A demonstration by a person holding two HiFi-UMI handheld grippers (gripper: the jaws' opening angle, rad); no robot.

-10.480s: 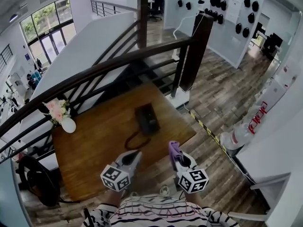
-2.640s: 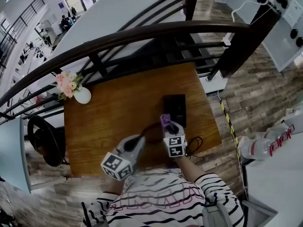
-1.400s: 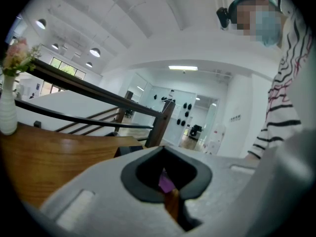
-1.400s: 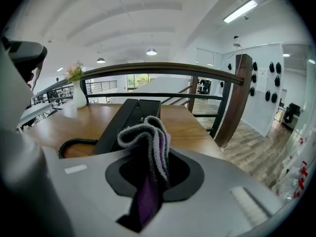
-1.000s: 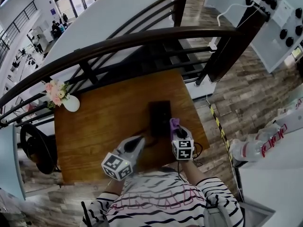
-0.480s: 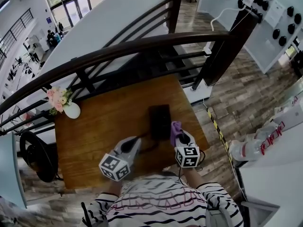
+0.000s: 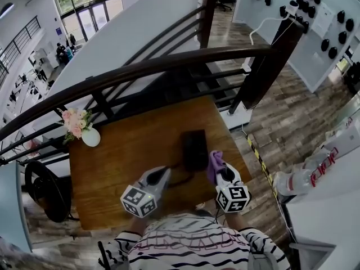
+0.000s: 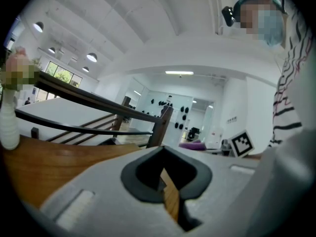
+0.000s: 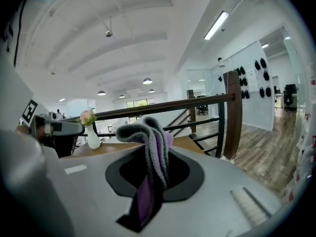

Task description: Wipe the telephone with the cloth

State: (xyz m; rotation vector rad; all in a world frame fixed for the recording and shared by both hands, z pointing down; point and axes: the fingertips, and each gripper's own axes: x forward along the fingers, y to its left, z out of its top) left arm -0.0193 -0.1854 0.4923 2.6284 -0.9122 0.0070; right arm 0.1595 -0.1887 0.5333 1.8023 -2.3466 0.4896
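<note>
Centre frame, the right gripper [image 7: 217,166] pinches a purple knit cloth [image 7: 214,160] beside a dim, detail-less black telephone [image 7: 194,149]; the left gripper [image 7: 162,173] is closed and empty above the brown wooden table [image 7: 121,145] by a dark stair railing [image 7: 140,70].

telephone [image 7: 194,149]: keys too dark for me to tell
cloth [image 9: 148,132]: lower end hidden inside my right gripper [image 9: 152,172]

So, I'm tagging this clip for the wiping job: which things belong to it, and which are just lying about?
Belong: telephone, cloth, right gripper clamped on the cloth.
Lying about: flower vase; left gripper, empty.
</note>
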